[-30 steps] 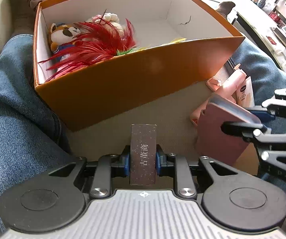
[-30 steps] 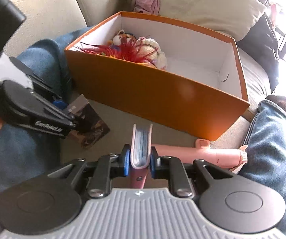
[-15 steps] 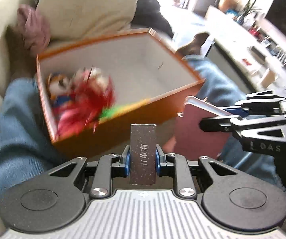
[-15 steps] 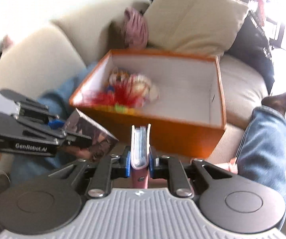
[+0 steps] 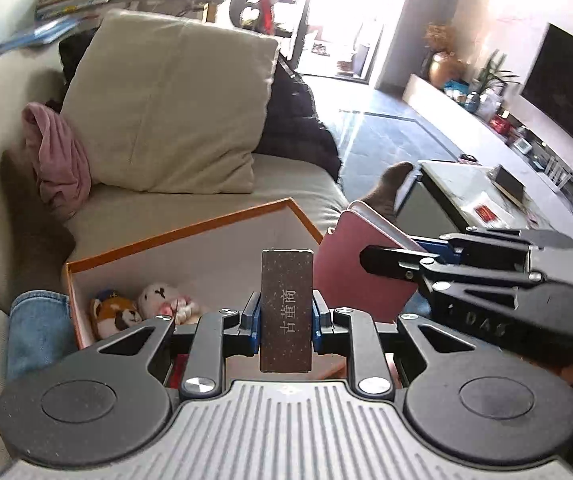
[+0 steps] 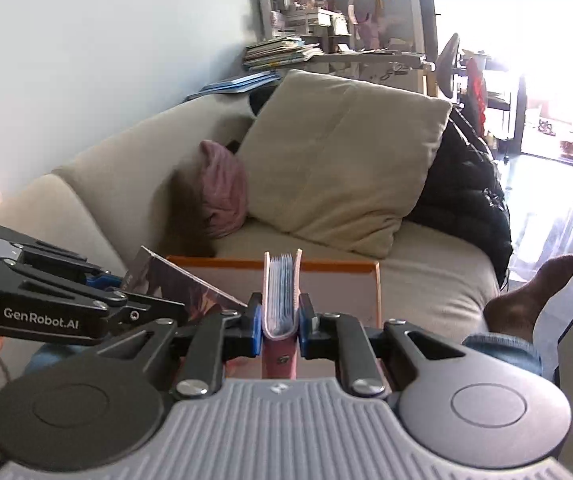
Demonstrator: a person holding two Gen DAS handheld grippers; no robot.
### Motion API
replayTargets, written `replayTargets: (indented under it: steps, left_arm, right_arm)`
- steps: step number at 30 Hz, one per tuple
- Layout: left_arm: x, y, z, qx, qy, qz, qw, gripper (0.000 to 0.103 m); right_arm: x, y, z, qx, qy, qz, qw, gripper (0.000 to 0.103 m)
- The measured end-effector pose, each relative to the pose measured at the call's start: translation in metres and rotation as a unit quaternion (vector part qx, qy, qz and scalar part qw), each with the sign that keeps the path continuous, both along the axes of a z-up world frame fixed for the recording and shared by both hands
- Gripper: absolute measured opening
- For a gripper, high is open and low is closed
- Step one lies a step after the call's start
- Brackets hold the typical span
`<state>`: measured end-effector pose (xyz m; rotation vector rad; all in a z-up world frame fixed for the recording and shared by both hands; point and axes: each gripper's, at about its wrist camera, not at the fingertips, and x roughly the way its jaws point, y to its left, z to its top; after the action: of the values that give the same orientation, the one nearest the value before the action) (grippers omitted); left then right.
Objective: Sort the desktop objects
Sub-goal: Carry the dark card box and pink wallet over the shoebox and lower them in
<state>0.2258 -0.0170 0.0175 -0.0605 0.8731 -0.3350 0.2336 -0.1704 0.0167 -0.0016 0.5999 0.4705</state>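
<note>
In my left wrist view, the left gripper [image 5: 286, 316] is pinching a dark speckled box [image 5: 286, 310] between its blue pads; the box stands upright in the lower middle of the frame, with white characters printed down its narrow face. Behind it, in the middle of the frame, I see the orange box [image 5: 190, 232], open at the top, resting on the beige sofa [image 5: 190, 208]. Inside it, at the lower left, lie a fox plush toy [image 5: 112, 314] and a white plush toy [image 5: 166, 294], just beside each other. To the right of the middle, the right gripper [image 5: 370, 256] enters from the right edge and is closed on a pink notebook [image 5: 358, 276], which is tilted.

In my right wrist view, the right gripper [image 6: 281, 316] holds the same pink notebook [image 6: 281, 300] by its edge in the lower middle of the frame; I see the page edges between the two covers. The far rim of the orange box [image 6: 338, 266] shows just behind it. At the left of the frame, the left gripper [image 6: 174, 306] clamps the dark speckled box [image 6: 178, 284], seen here by its wide printed face.

In the upper middle of both views, a beige cushion [image 5: 170, 108] leans on the sofa back, with a pink cloth [image 5: 58, 160] to its left and a black jacket [image 6: 462, 188] to its right. A foot in a dark sock [image 6: 526, 300] is at the right of the right wrist view.
</note>
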Motion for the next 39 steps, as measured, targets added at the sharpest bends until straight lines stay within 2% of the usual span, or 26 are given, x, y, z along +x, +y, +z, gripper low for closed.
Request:
replayTargets:
  steps: [6,11,18,23,30,37,39]
  left_arm:
    - [0.043,0.003,-0.030,-0.008,0.034,0.031,0.9989,0.026]
    - [0.072,0.002,-0.057,-0.017,0.065,0.044,0.9968,0.026]
    - [0.093,-0.004,-0.079,-0.013,0.085,0.054,0.9948,0.026]
    - [0.105,-0.006,-0.091,-0.006,0.092,0.064,0.9937,0.026]
    - [0.114,-0.010,-0.104,0.002,0.103,0.072,0.9920,0.026]
    - [0.117,-0.004,-0.104,-0.001,0.100,0.095,0.9905,0.026]
    - [0.118,-0.003,-0.105,0.001,0.102,0.099,0.9898,0.026]
  right_arm:
    - [0.047,0.016,-0.033,-0.048,0.008,-0.006,0.999,0.018]
    - [0.075,0.025,-0.060,-0.072,0.018,0.015,0.997,0.017]
    - [0.108,0.030,-0.091,-0.108,0.032,0.015,0.994,0.018]
    - [0.120,0.037,-0.108,-0.148,0.017,0.008,0.989,0.018]
    - [0.128,0.044,-0.122,-0.167,0.002,0.012,0.986,0.018]
    - [0.136,0.043,-0.117,-0.120,0.018,0.010,0.993,0.017]
    - [0.139,0.044,-0.120,-0.129,0.029,-0.001,0.991,0.018]
